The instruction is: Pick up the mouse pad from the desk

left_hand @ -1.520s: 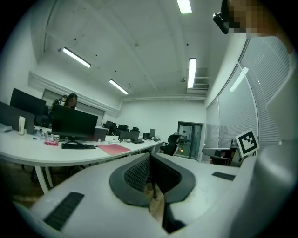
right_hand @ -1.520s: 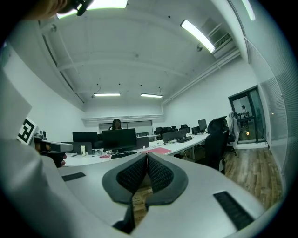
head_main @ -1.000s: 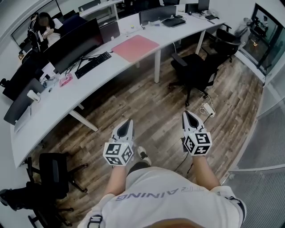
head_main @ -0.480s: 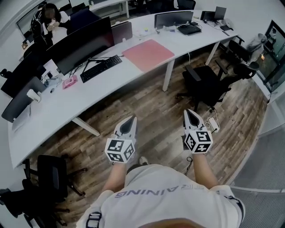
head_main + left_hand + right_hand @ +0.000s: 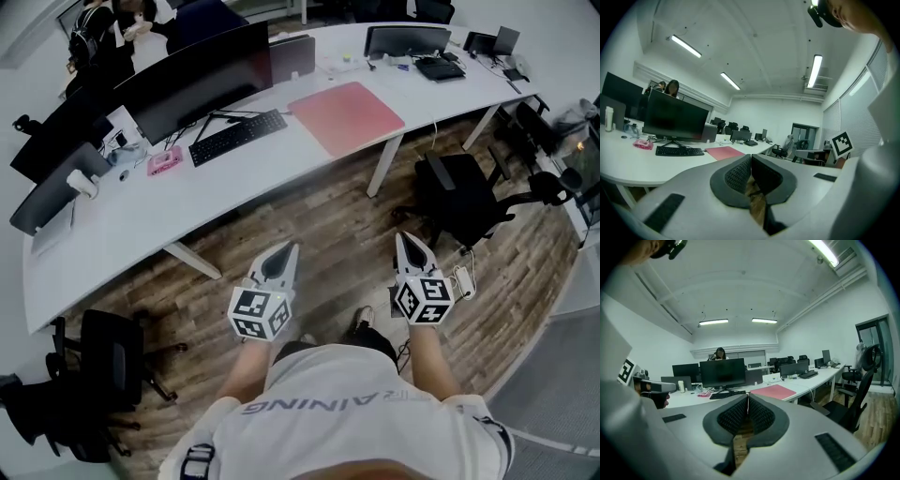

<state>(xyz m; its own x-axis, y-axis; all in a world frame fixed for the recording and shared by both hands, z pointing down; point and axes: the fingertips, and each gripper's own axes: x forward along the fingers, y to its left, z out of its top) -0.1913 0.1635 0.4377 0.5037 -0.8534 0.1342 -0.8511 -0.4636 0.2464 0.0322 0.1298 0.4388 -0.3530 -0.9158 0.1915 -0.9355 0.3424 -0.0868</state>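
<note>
I log left gripper (image 5: 284, 251) and right gripper (image 5: 406, 241) both pressed together, empty, over open floor (image 5: 319, 217), the pink mouse pad (image 5: 347, 117) flat at 12 o'clock by the worktop's (image 5: 141, 216) near edge, well apart.

Head view looks down; both gripper views face the desk (image 5: 141, 214)

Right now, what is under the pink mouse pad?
The mouse pad lies flat on the white desk. Anything between pad and desktop is covered by the pad and cannot be seen.
</note>
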